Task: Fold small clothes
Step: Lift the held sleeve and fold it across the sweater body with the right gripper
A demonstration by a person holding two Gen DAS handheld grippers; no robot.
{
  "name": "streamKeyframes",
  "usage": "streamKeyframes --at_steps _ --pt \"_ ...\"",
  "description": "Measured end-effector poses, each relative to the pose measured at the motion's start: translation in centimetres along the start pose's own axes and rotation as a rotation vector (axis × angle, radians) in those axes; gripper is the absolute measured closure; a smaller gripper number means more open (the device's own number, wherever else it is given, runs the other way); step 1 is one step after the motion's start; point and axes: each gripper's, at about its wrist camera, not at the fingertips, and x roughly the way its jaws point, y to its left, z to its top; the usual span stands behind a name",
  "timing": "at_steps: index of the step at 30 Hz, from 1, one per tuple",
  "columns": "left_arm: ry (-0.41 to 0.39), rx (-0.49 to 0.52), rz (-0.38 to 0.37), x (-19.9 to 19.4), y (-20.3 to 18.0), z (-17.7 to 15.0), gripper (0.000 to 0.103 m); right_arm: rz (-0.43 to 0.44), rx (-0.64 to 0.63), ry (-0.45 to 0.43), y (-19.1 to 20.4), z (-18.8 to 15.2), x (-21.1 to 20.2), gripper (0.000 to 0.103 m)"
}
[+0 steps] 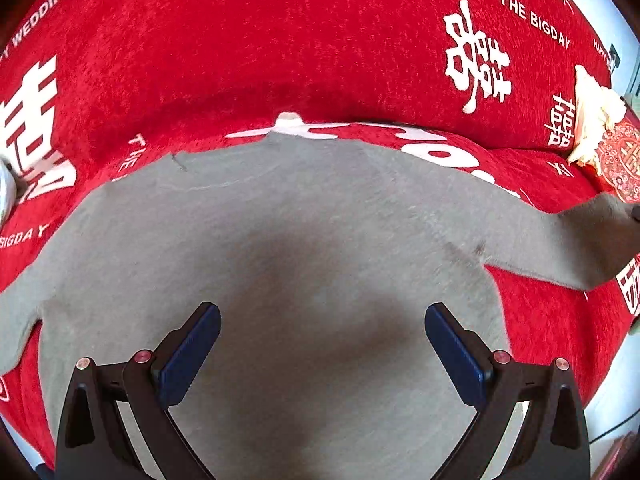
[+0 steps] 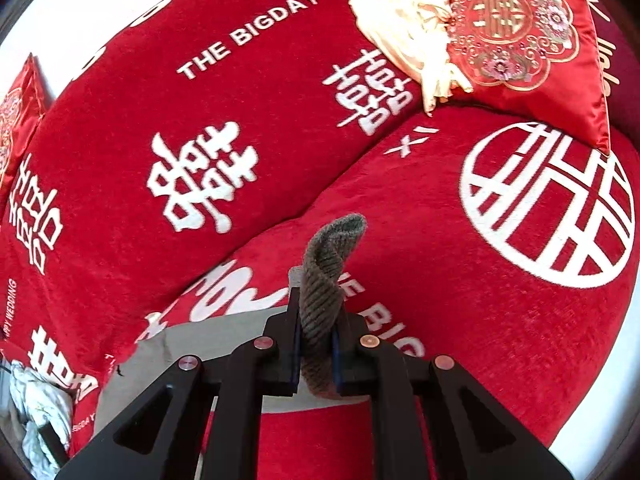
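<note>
A small grey garment [image 1: 288,248] lies spread flat on a red sofa seat with white lettering. Over its near part hangs my left gripper [image 1: 322,320], open, with nothing between its blue pads. One grey sleeve [image 1: 592,244] stretches off to the right edge of the left wrist view. In the right wrist view my right gripper [image 2: 316,336] is shut on the ribbed grey cuff [image 2: 332,264], which sticks up between the fingers. Part of the garment's body [image 2: 192,344] shows to the lower left of the fingers.
The red sofa backrest [image 1: 280,40] rises behind the seat. A cream cloth [image 2: 404,36] and an embroidered red cushion [image 2: 528,40] sit at the seat's far right corner. A crumpled white cloth [image 2: 36,412] lies at the left. The sofa's front edge [image 1: 600,380] curves at lower right.
</note>
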Motion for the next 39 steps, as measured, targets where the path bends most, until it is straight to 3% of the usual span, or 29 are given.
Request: streamKeyframes --at_steps 6,17,26,39 --pt "-0.006 -0.01 -0.015 -0.6 3.0 -1.6 0.001 0.009 -0.028 0.006 4.1 -1.0 0.0 0.09" --pt "0.035 -0.075 0.027 -0.6 9.9 -4.6 0.001 0.019 -0.112 0.019 13.0 -3.1 0.4 0.09" --pt "0.018 -0.087 0.019 -1.6 12.7 -5.4 0.001 0.068 -0.186 0.03 20.5 -5.4 1.1 0.09" --pt "0.018 -0.11 0.006 -1.8 15.0 -6.0 0.001 0.163 -0.253 0.078 28.5 -9.8 2.4 0.09"
